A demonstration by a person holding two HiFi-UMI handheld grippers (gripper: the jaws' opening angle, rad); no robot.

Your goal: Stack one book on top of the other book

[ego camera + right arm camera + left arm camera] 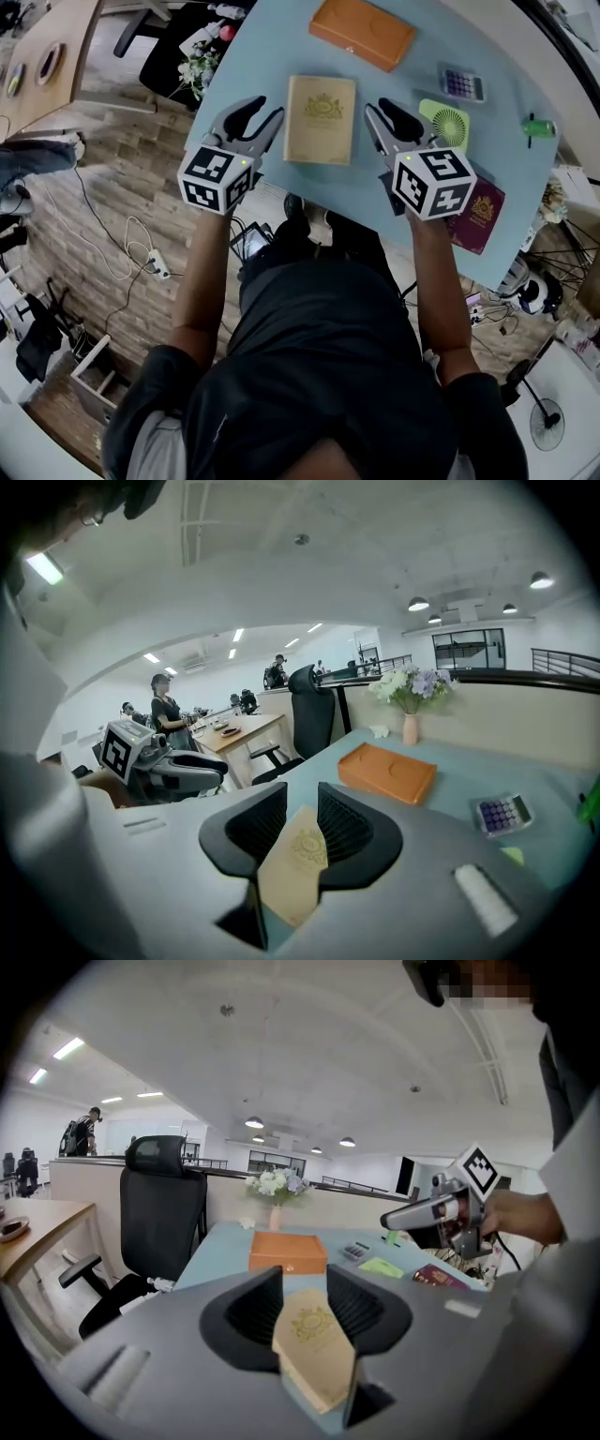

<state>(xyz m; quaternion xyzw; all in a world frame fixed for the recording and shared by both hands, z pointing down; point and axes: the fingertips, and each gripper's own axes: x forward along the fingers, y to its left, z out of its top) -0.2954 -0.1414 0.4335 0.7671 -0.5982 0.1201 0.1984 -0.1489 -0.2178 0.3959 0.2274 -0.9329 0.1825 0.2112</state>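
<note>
- The tan book [320, 119] is lying flat, cover up, near the tabletop's [272, 47] near edge, straight in front of the person. That is probably the one to be lifted, since it is the thinner and closer of the two.
- The orange book [362, 32] is resting flat toward the far edge, well apart from the tan one. Being thick and boxlike, it looks like the steadier base for a stack.
- The left gripper [261, 112] is hovering just beside the tan book's left edge. Its jaws are standing apart with nothing between the pads, and the book is only showing through the gap.
- The right gripper [382, 111] is mirroring it just beside the book's right edge, released and empty too.
- Both are angling down toward the book from opposite sides, which suggests a two-sided pickup. A flat cover gives a single gripper little to bite on.
- A calculator [461, 83], a small green fan [446, 122] and a burgundy booklet [480, 214] are sitting toward the tabletop's right edge, off the straight line between the two books.
- The stacking itself is not yet under way.
</note>
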